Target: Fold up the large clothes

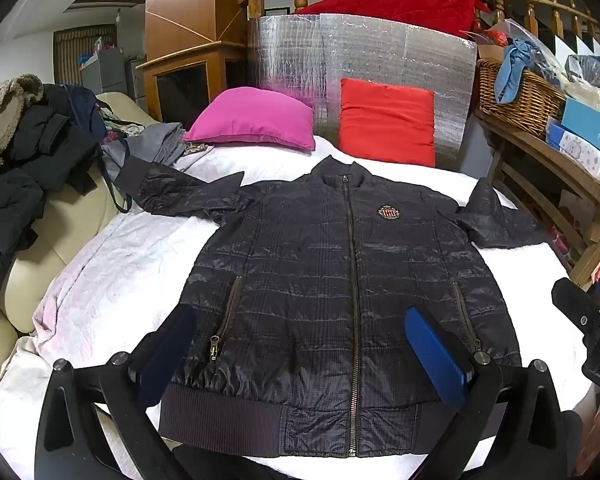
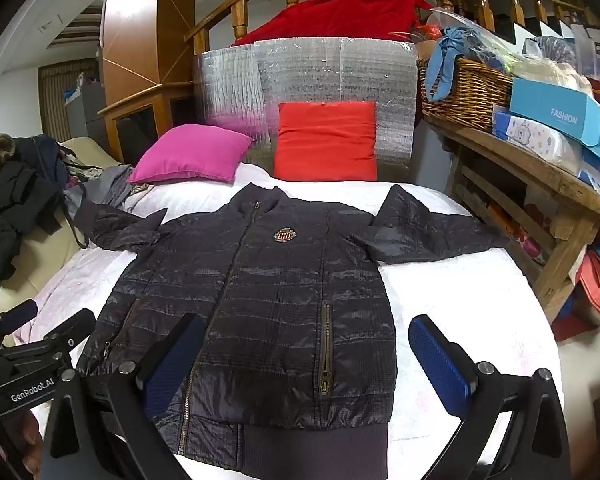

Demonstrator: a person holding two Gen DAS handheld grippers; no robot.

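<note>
On the white bedspread [image 1: 112,264], seen from the left wrist camera, a dark quilted jacket [image 1: 332,280] lies flat, front up and zipped, collar toward the far pillows, both sleeves spread out to the sides. The left gripper [image 1: 300,356] hangs above the jacket's hem with its jaws spread wide and nothing between the blue pads [image 1: 436,356]. Beyond the collar a pink pillow [image 1: 252,120] lies on the bed and a red pillow [image 1: 388,120] leans on a silver foil panel [image 1: 364,52]. Part of the right gripper shows at the right edge.

Over the same bed, the right wrist camera looks down at the jacket [image 2: 268,292] from slightly further right. The right gripper [image 2: 308,368] hovers above the lower right part of the jacket, jaws fully apart, holding nothing; one pad sits over the fabric, the other over bare bedspread [image 2: 472,300]. A wicker basket [image 2: 464,96] stands on a wooden bench [image 2: 540,176] to the right.
</note>
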